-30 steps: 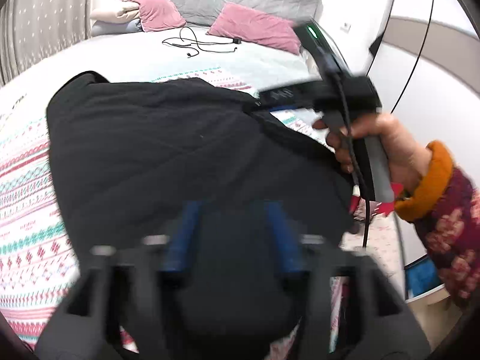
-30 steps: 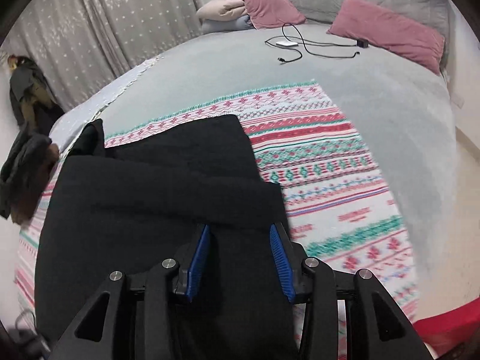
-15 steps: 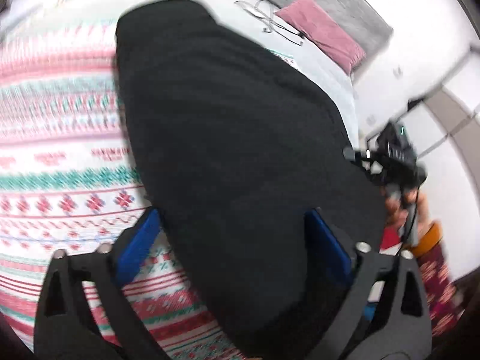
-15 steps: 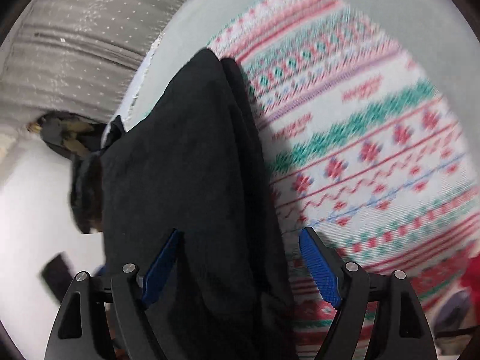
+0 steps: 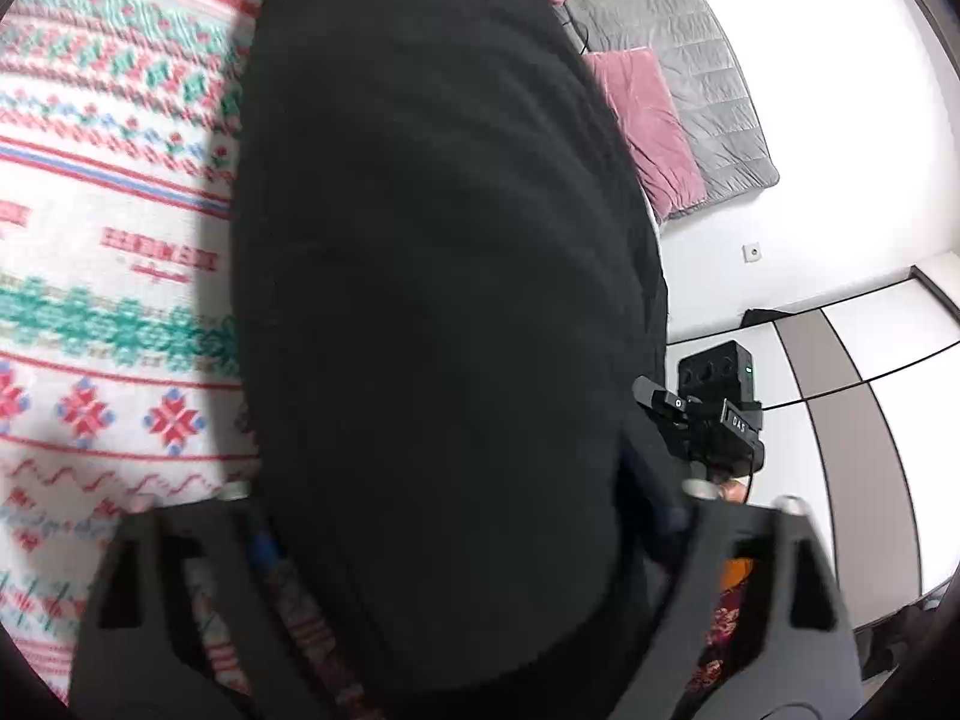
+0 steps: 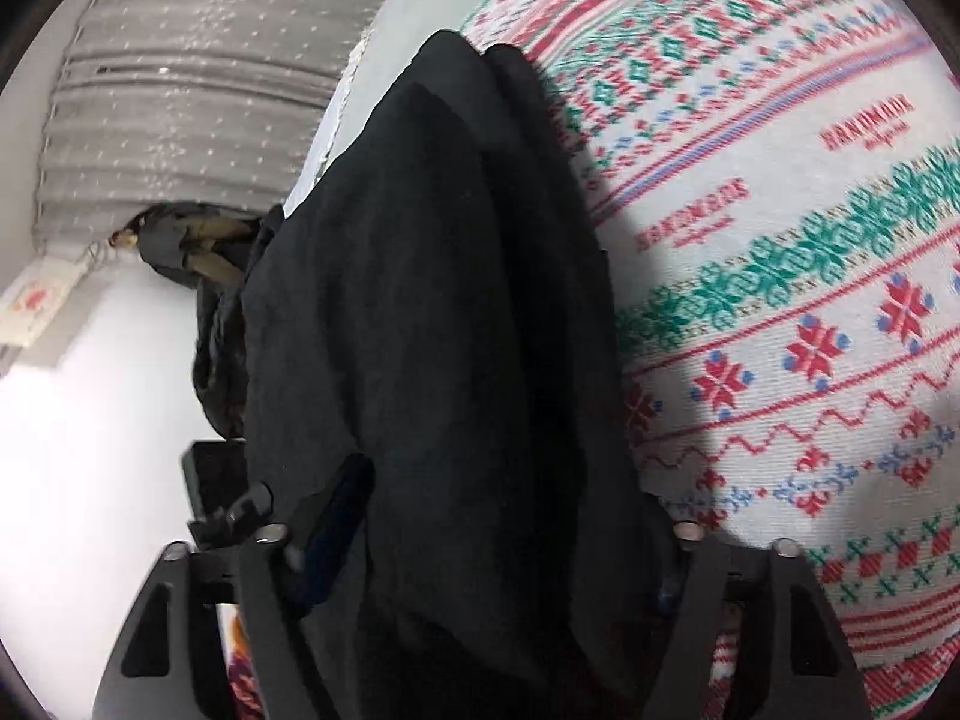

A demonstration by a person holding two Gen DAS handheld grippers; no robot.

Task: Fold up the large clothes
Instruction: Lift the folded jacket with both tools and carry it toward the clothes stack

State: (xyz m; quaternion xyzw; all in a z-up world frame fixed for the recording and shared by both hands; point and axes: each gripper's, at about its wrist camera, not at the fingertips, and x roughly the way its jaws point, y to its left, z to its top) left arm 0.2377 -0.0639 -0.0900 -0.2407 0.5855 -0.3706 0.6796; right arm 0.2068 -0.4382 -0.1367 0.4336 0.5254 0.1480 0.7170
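Both the left gripper [image 5: 462,546] and the right gripper [image 6: 474,546] now stand wide, straddling the thick black garment [image 5: 432,252], after narrower jaws a second ago. The folded bundle lies on the bed's patterned blanket [image 6: 810,252], seemingly ready for lifting or another fold

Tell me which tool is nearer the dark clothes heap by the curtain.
Left. The left tool sits on the side of the black garment facing the dark clothes heap; the right tool is on the far side, toward the patterned blanket.
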